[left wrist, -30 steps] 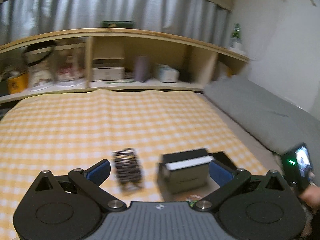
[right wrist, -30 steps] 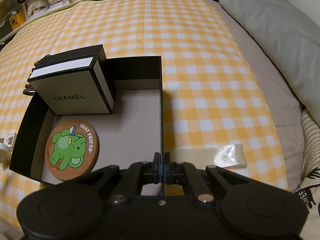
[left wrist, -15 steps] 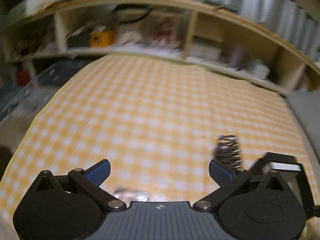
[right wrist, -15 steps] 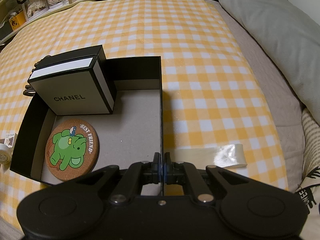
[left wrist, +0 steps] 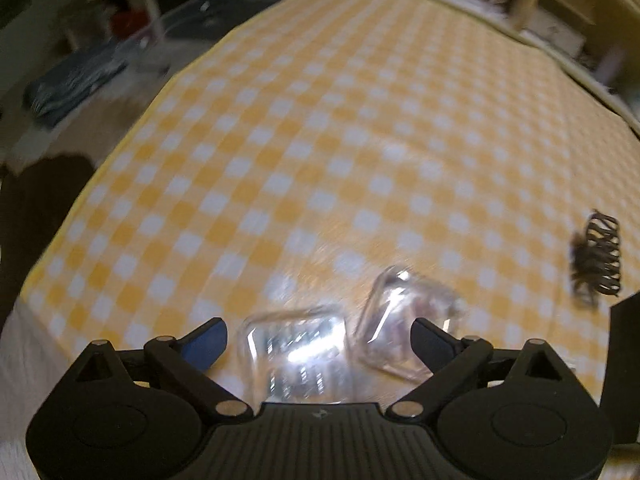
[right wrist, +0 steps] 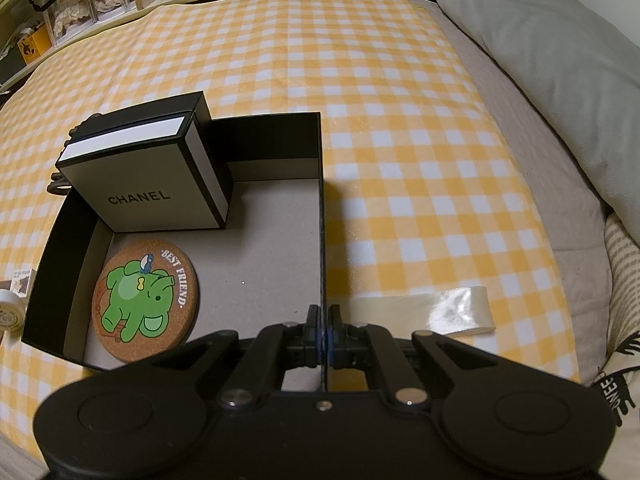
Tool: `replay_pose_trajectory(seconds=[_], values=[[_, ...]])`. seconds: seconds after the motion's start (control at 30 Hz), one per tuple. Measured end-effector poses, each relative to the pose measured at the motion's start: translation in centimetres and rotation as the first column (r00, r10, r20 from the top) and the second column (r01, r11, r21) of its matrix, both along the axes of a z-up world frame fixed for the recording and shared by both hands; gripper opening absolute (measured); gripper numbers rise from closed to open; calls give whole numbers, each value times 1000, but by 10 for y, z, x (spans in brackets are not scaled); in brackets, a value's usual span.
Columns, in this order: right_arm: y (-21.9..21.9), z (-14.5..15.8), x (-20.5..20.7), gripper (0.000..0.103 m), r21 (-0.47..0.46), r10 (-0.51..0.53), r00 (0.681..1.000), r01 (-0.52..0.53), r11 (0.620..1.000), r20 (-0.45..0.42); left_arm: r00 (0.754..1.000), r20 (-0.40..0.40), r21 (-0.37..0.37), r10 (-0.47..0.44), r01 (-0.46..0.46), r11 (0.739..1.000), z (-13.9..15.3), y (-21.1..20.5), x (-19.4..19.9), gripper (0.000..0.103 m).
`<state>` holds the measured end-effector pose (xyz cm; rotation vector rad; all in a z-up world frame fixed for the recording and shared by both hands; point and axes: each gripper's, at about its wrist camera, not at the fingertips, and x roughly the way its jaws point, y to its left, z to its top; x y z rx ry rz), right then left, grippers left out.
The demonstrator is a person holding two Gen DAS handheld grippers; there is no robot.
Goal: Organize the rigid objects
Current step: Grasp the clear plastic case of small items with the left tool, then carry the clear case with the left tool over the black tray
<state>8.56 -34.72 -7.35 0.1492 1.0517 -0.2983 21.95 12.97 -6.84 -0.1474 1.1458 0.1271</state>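
Rigid items, part sorted into tray

Black tray [right wrist: 320,168], grey floor, on yellow check cloth. Inside: CHANEL box [right wrist: 144,184] upright in far-left corner; cork coaster [right wrist: 146,300] w/ green elephant flat in front of it, near-left. Outside: 2 clear cases [left wrist: 296,352], [left wrist: 400,320] side by side, blurred; dark hair clip [left wrist: 600,260] near tray corner.

Motion blur is smearing the dim left wrist view, glare flaring off two clear cases [left wrist: 320,344]. The right wrist view is staying sharp, fisheye bending its edges.
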Motion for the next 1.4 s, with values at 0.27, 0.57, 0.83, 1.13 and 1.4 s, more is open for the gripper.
replay_pose_trajectory(seconds=[0.27,0.57,0.83,1.13,1.4], values=[[0,0,0,4,-1,0,1000,0,1000,0,996,-81,59,46,-41,997,-29,-14,-4,92],[0,0,0,4,1,0,1000,0,1000,1,991,-79,48,109,-105,993,-31,-7,-10,73],[0,0,0,4,0,0,1000,0,1000,1,992,-68,100,103,-96,990,-38,-8,0,75],[0,0,0,4,-1,-1,1000,1,1000,2,997,45,87,58,-62,994,-12,-19,-9,73],[1,0,-1,4,-1,-2,1000,2,1000,3,953,257,-114,-159,193,975,40,-83,-39,73]])
